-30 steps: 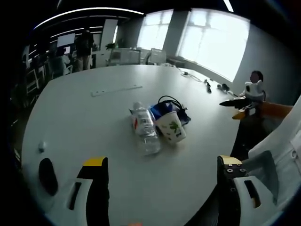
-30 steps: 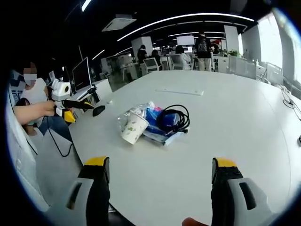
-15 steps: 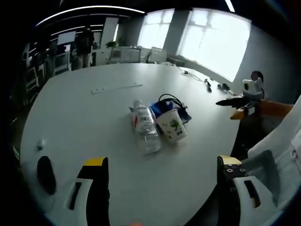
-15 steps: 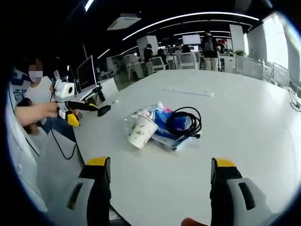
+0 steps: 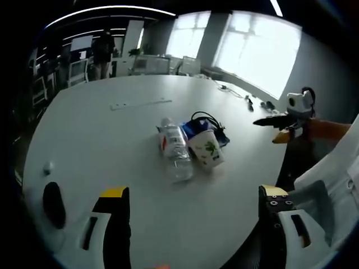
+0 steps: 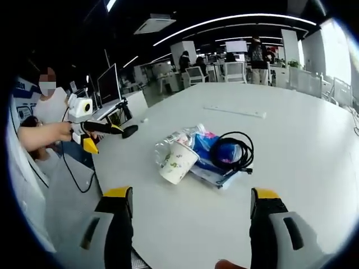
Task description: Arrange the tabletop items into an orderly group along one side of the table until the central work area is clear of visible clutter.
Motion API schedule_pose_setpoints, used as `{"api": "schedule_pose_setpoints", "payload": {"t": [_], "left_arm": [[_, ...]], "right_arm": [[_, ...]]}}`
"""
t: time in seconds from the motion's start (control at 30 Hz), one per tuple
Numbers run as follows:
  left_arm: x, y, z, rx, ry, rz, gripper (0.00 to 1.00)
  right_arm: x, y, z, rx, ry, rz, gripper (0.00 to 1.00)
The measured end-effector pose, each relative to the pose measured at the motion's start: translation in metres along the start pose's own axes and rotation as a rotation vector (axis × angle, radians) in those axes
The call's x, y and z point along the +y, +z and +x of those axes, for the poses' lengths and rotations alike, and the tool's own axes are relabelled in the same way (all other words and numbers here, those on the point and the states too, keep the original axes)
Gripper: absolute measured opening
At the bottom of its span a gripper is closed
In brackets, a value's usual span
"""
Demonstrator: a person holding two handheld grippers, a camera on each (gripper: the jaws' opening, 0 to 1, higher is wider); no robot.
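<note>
Lying clutter: a clear plastic bottle (image 5: 174, 151) on its side, touching a paper cup (image 5: 206, 150) tipped over beside it, both ahead of the left claw (image 5: 193, 204) near the middle of the counter (image 5: 101, 140).
Behind the cup: a blue packet (image 6: 208, 159) with a coiled black cable (image 6: 231, 153) resting on it, straight ahead of the right claw (image 6: 188, 206).
Left claw: jaws spread wide, holding nothing, hovering short of the pile.
Right claw: jaws wide apart, empty, well short of the cup.
Farther out: a flat white strip (image 5: 140, 104) lies beyond the pile; a black mouse (image 5: 53, 204) sits left of the left claw near the counter edge.
</note>
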State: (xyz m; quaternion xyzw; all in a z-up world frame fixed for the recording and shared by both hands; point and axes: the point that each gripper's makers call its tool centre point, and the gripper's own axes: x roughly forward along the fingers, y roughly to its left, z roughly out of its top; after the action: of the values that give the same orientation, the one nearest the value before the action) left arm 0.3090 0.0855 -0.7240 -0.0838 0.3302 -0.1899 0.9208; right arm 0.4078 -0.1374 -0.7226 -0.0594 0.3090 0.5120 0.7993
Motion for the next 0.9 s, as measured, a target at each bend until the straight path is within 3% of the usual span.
{"api": "schedule_pose_setpoints", "payload": {"t": [0.37,0.9], "left_arm": [[0.005,0.0,0.0,-0.006,0.006,-0.009,0.92],[0.01,-0.005,-0.002,-0.003,0.013,-0.016,0.92]], "right_arm": [[0.017,0.006,0.018,0.007,0.045,-0.009,0.84],[0.024,0.015,0.039,0.005,0.07,0.038,0.81]]}}
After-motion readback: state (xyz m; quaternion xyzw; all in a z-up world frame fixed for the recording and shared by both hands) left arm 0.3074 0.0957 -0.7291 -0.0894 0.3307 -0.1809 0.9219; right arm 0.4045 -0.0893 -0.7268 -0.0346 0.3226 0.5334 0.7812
